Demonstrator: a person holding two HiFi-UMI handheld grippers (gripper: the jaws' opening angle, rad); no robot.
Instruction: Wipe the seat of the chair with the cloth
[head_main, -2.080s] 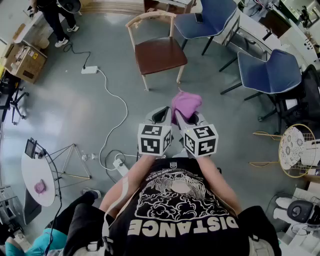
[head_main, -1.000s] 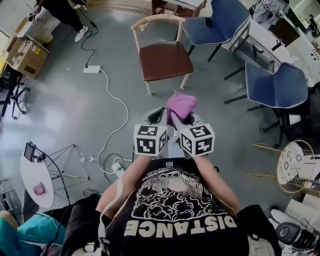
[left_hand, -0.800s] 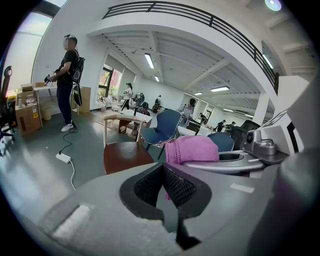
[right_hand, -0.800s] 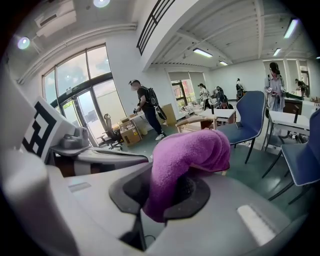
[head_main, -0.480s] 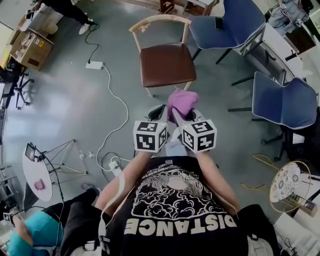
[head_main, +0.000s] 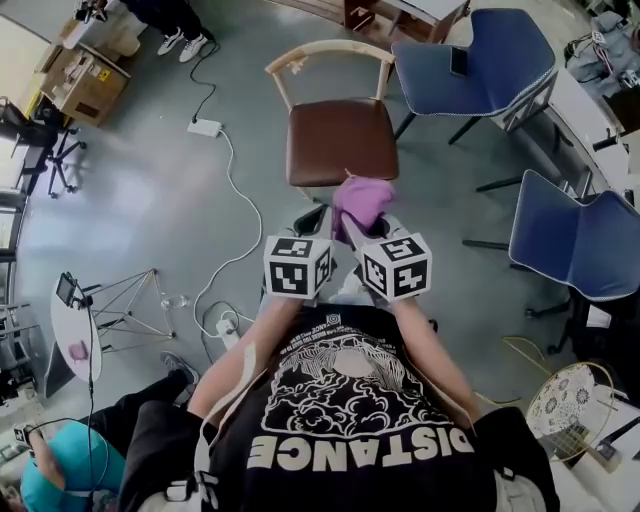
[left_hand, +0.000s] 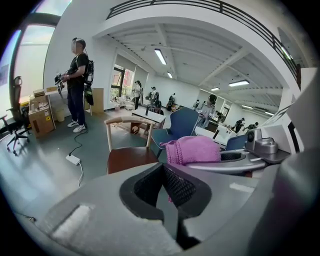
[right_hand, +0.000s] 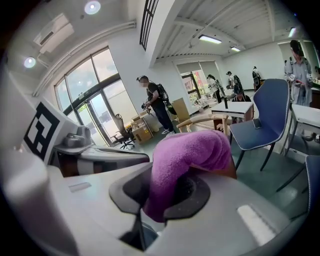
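Observation:
A wooden chair with a brown seat stands on the grey floor ahead of me, its curved pale backrest on the far side. The same chair seat shows in the left gripper view. My right gripper is shut on a purple cloth that bunches above its jaws, just short of the seat's near edge. In the right gripper view the cloth fills the jaws and hides most of the chair. My left gripper hangs beside it, shut and empty.
Blue chairs stand to the right of the wooden chair. A white cable with a power strip runs over the floor on the left. Boxes and people stand further left. A small round table is near my left side.
I have walked toward the wooden chair: it has come nearer and more central, and the cloth now hangs at the seat's near edge. Both grippers keep their hold and pose.

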